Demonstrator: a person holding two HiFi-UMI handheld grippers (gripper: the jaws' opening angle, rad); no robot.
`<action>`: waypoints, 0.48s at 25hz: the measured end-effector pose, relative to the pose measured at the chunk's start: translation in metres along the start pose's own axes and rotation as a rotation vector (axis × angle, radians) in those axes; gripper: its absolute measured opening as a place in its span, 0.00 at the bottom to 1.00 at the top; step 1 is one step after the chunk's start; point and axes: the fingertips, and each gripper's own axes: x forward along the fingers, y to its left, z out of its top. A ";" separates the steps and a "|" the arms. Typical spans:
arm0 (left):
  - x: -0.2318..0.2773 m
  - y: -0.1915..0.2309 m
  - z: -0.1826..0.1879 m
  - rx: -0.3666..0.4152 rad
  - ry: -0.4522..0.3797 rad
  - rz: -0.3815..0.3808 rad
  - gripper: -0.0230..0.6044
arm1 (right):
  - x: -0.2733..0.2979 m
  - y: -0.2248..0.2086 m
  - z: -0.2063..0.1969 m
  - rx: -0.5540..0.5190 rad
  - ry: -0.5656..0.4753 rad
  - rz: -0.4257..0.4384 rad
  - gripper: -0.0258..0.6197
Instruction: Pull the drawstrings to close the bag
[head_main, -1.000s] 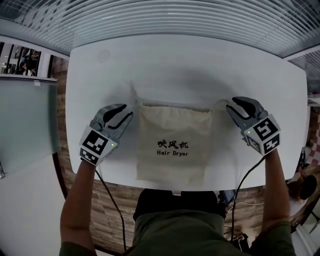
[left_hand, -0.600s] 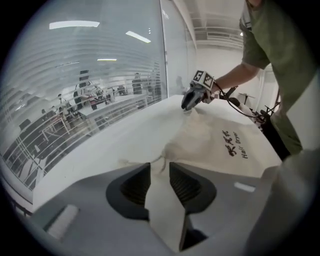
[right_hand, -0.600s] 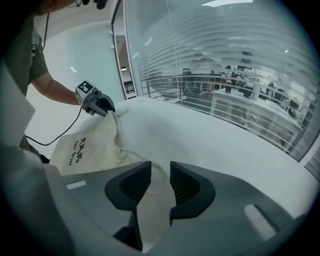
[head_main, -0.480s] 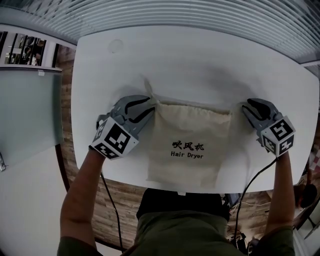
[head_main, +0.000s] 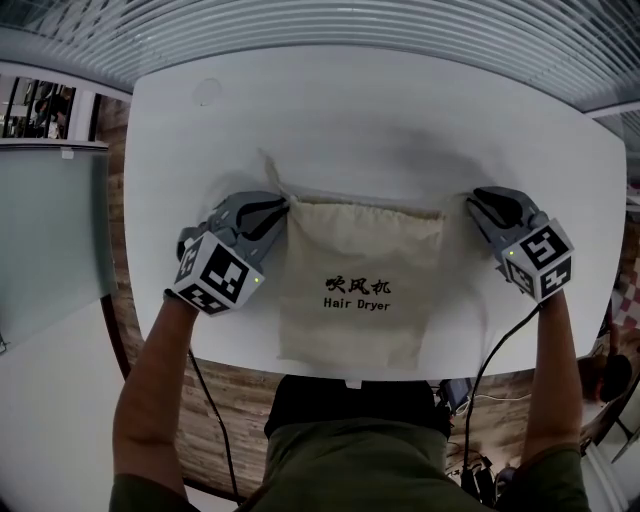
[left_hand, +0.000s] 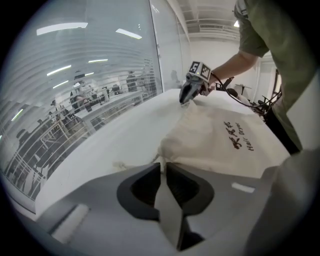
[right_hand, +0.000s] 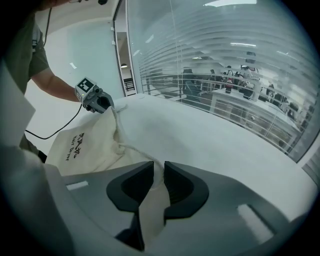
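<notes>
A beige drawstring bag (head_main: 350, 290) printed "Hair Dryer" lies flat on the white table (head_main: 380, 130), its mouth toward the far side. My left gripper (head_main: 280, 207) sits at the bag's top left corner, jaws nearly touching, pinching the left drawstring (left_hand: 156, 161); a loose tail (head_main: 270, 170) trails away over the table. My right gripper (head_main: 475, 205) is at the top right corner. In the right gripper view its jaws (right_hand: 159, 167) are closing round the right drawstring (right_hand: 131, 149), with a small gap still showing beside the cord.
The table's front edge (head_main: 350, 378) runs just below the bag, against the person's body. A glass partition (head_main: 50, 230) stands to the left. Cables (head_main: 490, 350) hang from both grippers. A small round cap (head_main: 207, 92) sits at the table's far left.
My left gripper moved from beside the bag, open, onto the top left corner and shut on the cord. My right gripper stayed at the right corner and its jaws narrowed.
</notes>
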 end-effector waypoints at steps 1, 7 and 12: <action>0.001 0.000 0.000 0.000 0.002 0.005 0.09 | 0.000 0.000 0.000 0.000 0.005 0.002 0.15; -0.002 0.003 0.005 0.018 0.020 0.034 0.05 | -0.004 0.002 0.005 -0.056 0.026 -0.046 0.06; -0.034 0.015 0.026 0.097 0.028 0.106 0.04 | -0.049 -0.008 0.049 -0.192 -0.046 -0.212 0.06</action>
